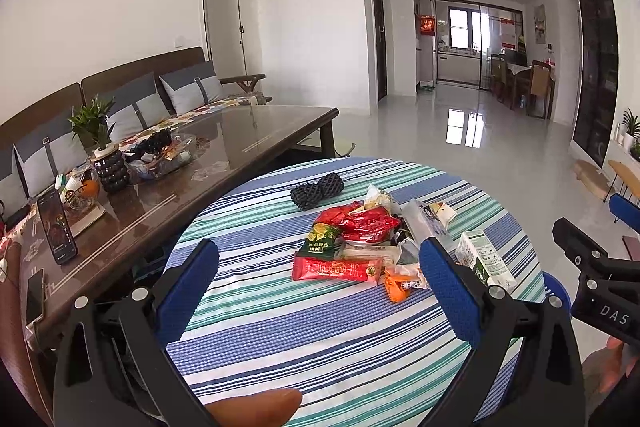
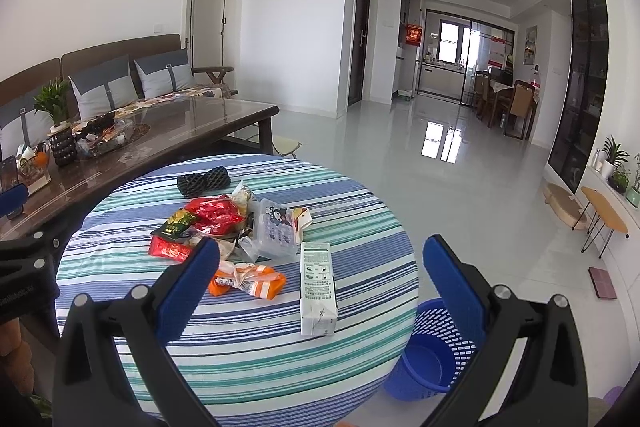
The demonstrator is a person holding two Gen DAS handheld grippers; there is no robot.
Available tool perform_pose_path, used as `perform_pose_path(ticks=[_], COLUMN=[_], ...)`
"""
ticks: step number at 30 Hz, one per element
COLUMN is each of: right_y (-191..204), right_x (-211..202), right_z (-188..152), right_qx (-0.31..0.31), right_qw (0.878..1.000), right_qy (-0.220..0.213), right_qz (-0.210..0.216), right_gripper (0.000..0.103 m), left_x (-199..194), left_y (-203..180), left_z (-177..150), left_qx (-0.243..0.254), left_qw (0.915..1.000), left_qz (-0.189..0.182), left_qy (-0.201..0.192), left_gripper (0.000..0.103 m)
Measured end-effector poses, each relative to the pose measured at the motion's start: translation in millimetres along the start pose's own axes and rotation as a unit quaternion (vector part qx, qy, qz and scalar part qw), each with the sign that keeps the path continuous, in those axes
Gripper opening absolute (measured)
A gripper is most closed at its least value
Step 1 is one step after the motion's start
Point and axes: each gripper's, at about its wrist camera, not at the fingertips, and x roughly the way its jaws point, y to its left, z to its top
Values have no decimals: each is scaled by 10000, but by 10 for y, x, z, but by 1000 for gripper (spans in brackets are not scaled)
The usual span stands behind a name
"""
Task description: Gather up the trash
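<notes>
— Where's the trash?
— Heaped mid-worktop [image 2: 248, 359] on the striped cloth: red wrappers [image 2: 216, 211], an orange wrapper [image 2: 256, 279], a clear tray [image 2: 276, 231]. The milk carton [image 2: 318, 287] lies apart, close to the right edge.
— And the tongs?
— Left tongs [image 1: 320, 279] spread wide, holding nothing, above the near side. Right tongs [image 2: 320, 275] likewise agape, empty.
— Room to move?
— The blue basket [image 2: 430, 355] stands on the floor just beyond the right rim; bare striped cloth runs along the near edge.
</notes>
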Motion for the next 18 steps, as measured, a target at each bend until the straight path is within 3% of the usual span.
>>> perform_pose_path(ticks=[18], right_y=[-14], right_x=[-8], right_z=[7], right_qx=[0], right_qw=[10000], right_qy=[-5], right_qz=[-12], right_gripper=[98], left_x=[-38], left_y=[-40], left_z=[18], left_qx=[122], left_qw=[9999], left_qz=[-117], left_qy=[-2], left_gripper=[99])
